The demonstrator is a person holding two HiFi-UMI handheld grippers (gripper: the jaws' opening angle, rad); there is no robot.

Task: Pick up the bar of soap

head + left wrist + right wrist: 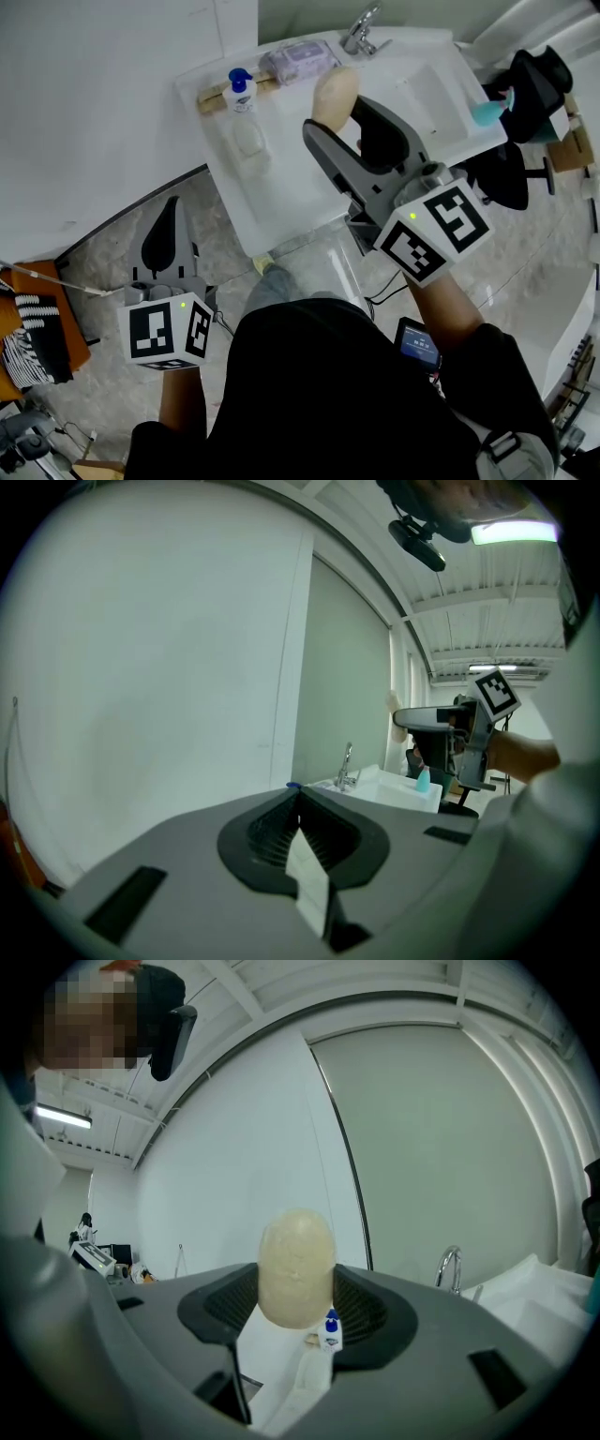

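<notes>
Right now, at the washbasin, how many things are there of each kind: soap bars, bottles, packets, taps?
bar of soap: 1, held in the right gripper
bottles: 2, the blue-capped bottle and the teal bottle
purple packet: 1
tap: 1
Total: 5

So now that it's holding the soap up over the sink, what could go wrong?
The rounded bar of soap sticks out past the right gripper's tips, so it might slip and drop into the sink. The pump bottle and faucet stand close behind; a careless swing could knock them.
</notes>
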